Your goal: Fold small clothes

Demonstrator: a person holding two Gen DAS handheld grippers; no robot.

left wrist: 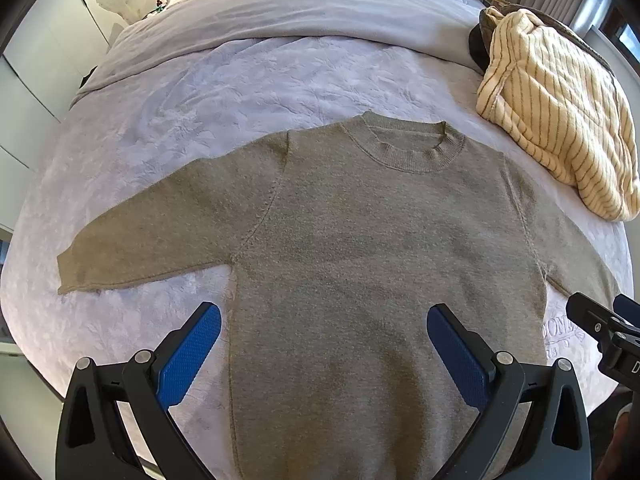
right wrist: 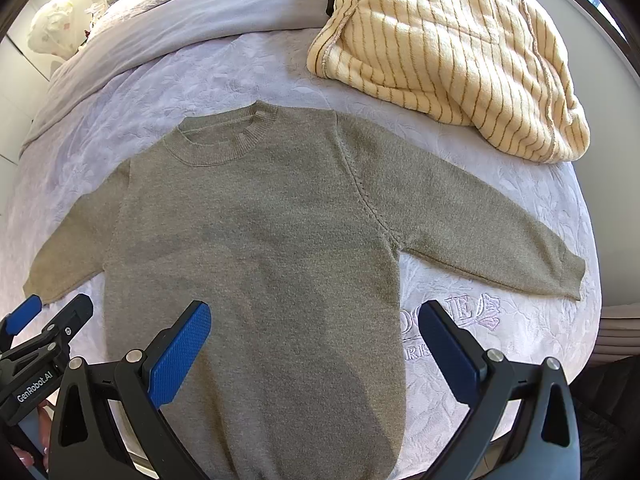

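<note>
A small olive-grey knit sweater [left wrist: 360, 240] lies flat and face up on the bed, collar away from me, both sleeves spread out to the sides. It also shows in the right wrist view [right wrist: 260, 232]. My left gripper [left wrist: 324, 320] is open and empty, held above the sweater's lower left body. My right gripper [right wrist: 316, 320] is open and empty above the lower right body and hem side. The right gripper also shows at the right edge of the left wrist view [left wrist: 608, 328]; the left gripper shows at the left edge of the right wrist view [right wrist: 44, 320].
The bed has a pale lilac embossed cover [left wrist: 220, 92] with embroidered lettering [right wrist: 452, 312] by the right sleeve. A cream garment with brown stripes [left wrist: 556, 120] lies bunched at the back right [right wrist: 448, 44]. A grey blanket [left wrist: 300, 16] and pillows lie at the head.
</note>
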